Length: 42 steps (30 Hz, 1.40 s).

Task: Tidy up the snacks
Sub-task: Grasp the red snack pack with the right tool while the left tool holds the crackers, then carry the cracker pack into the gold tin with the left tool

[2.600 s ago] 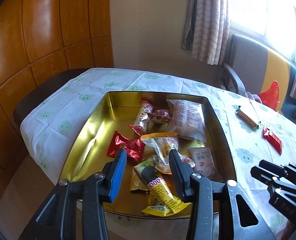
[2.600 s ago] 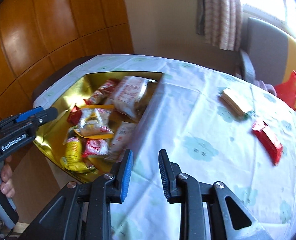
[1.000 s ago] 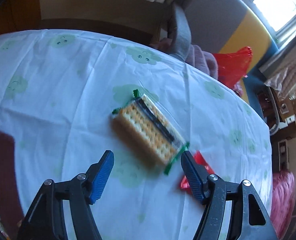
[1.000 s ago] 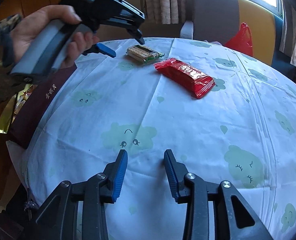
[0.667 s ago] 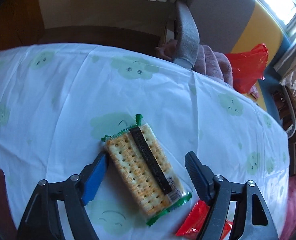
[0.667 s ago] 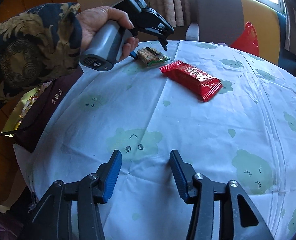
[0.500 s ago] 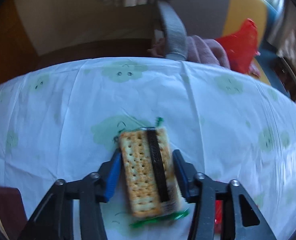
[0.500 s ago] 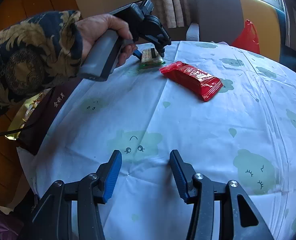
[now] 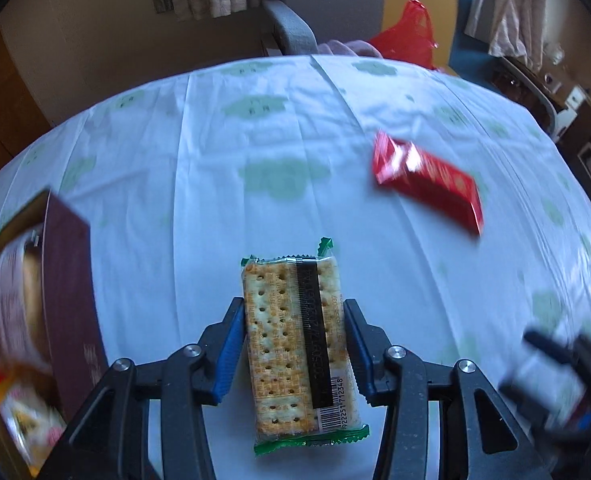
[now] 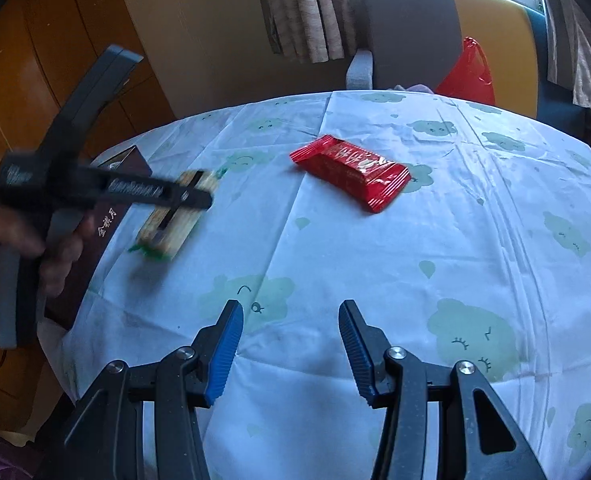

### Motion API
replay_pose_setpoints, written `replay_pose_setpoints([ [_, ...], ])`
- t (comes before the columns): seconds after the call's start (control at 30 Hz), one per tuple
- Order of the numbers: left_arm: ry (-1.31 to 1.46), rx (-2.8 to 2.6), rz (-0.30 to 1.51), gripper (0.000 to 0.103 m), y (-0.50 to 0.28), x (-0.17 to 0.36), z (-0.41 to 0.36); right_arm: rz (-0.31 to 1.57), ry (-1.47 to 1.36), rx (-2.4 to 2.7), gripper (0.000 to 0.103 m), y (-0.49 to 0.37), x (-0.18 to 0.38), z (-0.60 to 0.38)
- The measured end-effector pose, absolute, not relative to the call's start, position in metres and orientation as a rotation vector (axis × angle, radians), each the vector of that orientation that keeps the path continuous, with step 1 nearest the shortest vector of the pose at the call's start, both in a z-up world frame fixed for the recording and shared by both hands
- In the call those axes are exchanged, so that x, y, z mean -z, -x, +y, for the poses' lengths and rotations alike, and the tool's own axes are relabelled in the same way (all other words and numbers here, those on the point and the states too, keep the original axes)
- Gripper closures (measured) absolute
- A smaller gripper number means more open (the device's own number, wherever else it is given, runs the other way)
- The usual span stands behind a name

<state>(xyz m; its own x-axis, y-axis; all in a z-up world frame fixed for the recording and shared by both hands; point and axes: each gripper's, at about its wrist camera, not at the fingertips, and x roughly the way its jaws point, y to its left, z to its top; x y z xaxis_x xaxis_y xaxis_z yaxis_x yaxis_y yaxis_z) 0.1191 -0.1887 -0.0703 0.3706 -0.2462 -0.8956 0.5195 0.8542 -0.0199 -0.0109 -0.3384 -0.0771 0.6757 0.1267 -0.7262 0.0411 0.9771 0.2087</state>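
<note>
My left gripper (image 9: 293,322) is shut on a cracker pack (image 9: 295,344) in clear wrap with green ends and holds it above the tablecloth. The pack also shows in the right wrist view (image 10: 173,216), gripped by the left gripper (image 10: 199,196) near the table's left edge. A red snack packet (image 9: 427,178) lies on the cloth to the right; it also shows in the right wrist view (image 10: 351,172). My right gripper (image 10: 289,322) is open and empty above the near part of the table.
A dark red box wall (image 9: 69,280) stands at the left with snack packs inside (image 9: 11,320); its corner shows in the right wrist view (image 10: 107,216). A grey chair (image 10: 407,36) and a red bag (image 10: 469,72) stand behind the table.
My left gripper closed on the cracker pack, lifted it and carried it left toward the box. My right gripper stayed open over the near table.
</note>
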Motion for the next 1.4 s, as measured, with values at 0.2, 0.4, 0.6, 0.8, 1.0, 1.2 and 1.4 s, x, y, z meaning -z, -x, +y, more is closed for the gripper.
replay_pose_setpoints([
  [0.2,-0.386,0.51,1.0,0.055,-0.057,0.084,-0.176,0.812,-0.232,-0.01,0.052,0.01,0.062,-0.357],
  [0.4,-0.304,0.523,0.94,0.055,-0.054,0.09,-0.163,0.814,-0.175,-0.033,0.052,-0.018,0.046,-0.367],
  [0.6,-0.292,0.536,0.909,0.055,-0.05,0.092,-0.162,0.872,-0.049,-0.082,0.051,-0.073,0.042,-0.373],
  [0.8,-0.27,0.537,0.901,0.055,-0.05,0.093,-0.16,0.979,0.077,-0.132,0.04,-0.13,0.056,-0.374],
  [1.0,-0.237,0.539,0.901,0.055,-0.051,0.094,-0.156,1.077,0.187,-0.169,0.037,-0.17,0.072,-0.368],
  [1.2,-0.237,0.541,0.9,0.055,-0.05,0.093,-0.156,1.132,0.156,-0.195,0.055,-0.183,0.085,-0.37],
  [1.4,-0.224,0.538,0.896,0.054,-0.05,0.093,-0.155,1.124,0.111,-0.144,0.064,-0.14,0.08,-0.362],
])
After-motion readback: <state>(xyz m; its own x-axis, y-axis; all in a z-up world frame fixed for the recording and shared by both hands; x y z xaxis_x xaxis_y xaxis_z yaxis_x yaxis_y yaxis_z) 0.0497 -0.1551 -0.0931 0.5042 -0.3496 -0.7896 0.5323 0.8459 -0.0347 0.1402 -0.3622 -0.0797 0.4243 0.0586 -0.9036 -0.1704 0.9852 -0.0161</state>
